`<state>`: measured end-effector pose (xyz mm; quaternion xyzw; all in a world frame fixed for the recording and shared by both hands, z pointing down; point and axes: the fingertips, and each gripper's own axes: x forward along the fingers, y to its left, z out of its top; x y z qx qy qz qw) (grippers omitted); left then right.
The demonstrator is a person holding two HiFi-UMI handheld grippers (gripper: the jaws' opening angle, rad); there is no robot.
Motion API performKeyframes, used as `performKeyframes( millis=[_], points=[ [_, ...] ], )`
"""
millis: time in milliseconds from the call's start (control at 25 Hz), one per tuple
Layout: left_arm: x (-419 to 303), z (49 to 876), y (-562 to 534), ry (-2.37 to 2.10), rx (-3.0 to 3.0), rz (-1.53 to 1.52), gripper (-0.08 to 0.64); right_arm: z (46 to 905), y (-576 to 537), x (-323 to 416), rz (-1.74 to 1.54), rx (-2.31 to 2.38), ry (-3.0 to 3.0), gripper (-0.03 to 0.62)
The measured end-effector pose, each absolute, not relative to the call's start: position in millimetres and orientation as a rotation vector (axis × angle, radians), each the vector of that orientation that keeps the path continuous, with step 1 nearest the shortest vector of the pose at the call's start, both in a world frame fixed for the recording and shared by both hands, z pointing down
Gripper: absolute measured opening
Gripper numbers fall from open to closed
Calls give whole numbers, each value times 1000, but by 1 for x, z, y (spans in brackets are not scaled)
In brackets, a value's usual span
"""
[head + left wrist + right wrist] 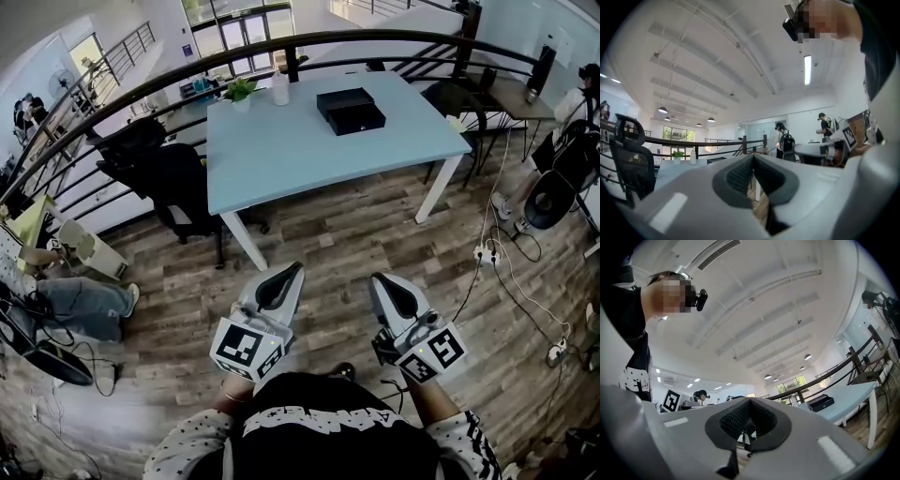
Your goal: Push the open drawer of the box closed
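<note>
The black box point(350, 110) lies on the far right part of a light blue table point(281, 150), its drawer drawn out a little toward me. Both grippers hang near my body, over the wooden floor and well short of the table. My left gripper point(296, 269) is shut with nothing in it, its pads meeting at the tip point(753, 158). My right gripper point(376, 279) is likewise shut and empty point(749, 401). In the right gripper view the box point(821, 402) shows far off on the table; the left gripper view shows it point(716, 161) small and dark.
A potted plant point(240, 91) and a white bottle point(280, 89) stand at the table's far edge. Black office chairs point(159, 164) sit to its left. A curved railing point(309, 42) runs behind. Cables and a power strip point(486, 251) lie on the floor at right, beside a fan point(548, 199).
</note>
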<state>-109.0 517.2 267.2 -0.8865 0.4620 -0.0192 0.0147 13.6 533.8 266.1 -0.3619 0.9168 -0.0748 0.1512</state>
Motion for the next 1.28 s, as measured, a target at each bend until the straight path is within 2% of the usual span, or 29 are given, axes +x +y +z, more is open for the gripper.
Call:
performKeyframes(
  millis=[680,1280],
  points=[
    [-37,279,509,1465,-2786,-94,0,282,525,88,-191,-1061,2667,-6],
    [-19,286,506,1448,-2785,-103,0,294,523,106,-201,-1067,2659,-8]
  ],
)
